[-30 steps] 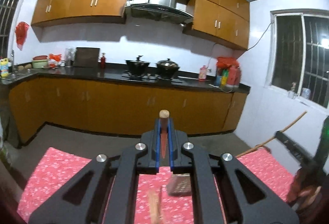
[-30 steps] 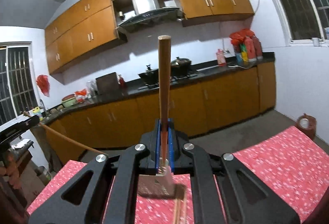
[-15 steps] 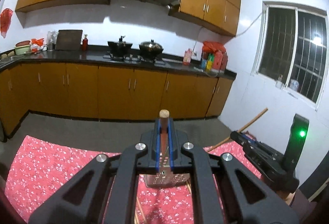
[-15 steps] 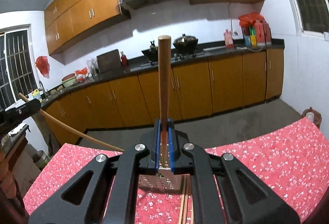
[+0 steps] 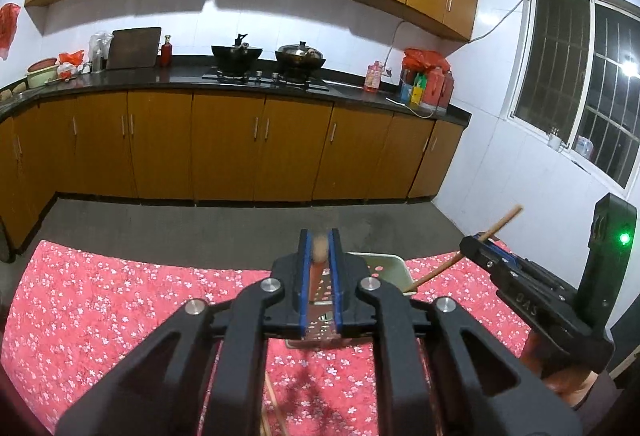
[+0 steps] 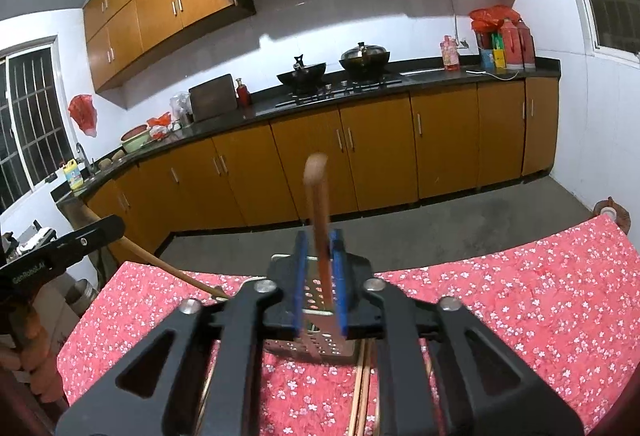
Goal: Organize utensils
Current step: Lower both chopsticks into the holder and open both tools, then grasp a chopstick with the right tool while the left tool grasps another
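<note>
Wooden-handled slotted spatulas [image 6: 318, 212] | stiff, light, blade-heavy | each hand-held gripper [image 5: 319, 264] [image 6: 319, 264] clamped mid-handle | grasp nearer blade | tray [image 5: 386, 266] just ahead.

The right black two-finger gripper with blue pads [image 6: 320, 276] is clamping the wooden handle of a perforated steel spatula [image 6: 317, 220], its blade hanging over the red floral tablecloth [image 6: 520, 300]. Wooden chopsticks [image 6: 362, 388] are lying beneath. At far left, the left black gripper [image 6: 64, 250] is gripping another long wooden stick [image 6: 168, 270].
</note>
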Motion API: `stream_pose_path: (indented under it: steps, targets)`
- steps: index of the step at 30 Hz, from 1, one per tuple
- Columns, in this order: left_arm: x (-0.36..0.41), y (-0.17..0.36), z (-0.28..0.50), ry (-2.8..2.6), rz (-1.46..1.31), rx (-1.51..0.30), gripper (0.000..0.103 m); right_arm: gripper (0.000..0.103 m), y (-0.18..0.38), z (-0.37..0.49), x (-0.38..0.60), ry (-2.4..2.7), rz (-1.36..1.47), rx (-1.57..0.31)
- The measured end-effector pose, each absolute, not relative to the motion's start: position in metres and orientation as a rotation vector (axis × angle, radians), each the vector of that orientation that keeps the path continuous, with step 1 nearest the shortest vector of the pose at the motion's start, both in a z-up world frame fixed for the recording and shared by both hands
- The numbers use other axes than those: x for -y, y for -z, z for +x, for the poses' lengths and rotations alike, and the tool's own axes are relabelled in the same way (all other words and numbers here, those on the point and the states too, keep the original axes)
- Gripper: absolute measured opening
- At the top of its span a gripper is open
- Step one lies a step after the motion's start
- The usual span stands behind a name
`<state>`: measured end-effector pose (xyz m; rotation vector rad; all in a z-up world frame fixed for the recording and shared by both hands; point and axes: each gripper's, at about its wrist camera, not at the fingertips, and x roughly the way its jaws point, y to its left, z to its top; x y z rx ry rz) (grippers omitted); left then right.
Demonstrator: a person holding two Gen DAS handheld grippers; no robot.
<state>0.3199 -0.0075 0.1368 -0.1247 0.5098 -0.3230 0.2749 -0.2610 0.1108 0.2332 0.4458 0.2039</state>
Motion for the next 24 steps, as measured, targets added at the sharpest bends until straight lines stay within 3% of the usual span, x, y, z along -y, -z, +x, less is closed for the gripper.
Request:
stream_pose_path:
  steps: [2, 15, 24]
  targets:
    - [0.006, -0.139, 0.317, 0.320, -0.133, -0.502, 0.020, 0.029, -0.112, 0.272, 0.262, -0.202, 0.238, -0.440]
    - [-0.035, -0.139, 0.265, 0.256, -0.210, -0.446, 0.026, 0.030, -0.118, 0.206, 0.301, -0.112, 0.248, -0.378]
    - [-0.057, -0.052, 0.242, 0.108, -0.120, -0.634, 0.028, 0.029, 0.009, 0.210, 0.309, -0.049, 0.251, -0.780]
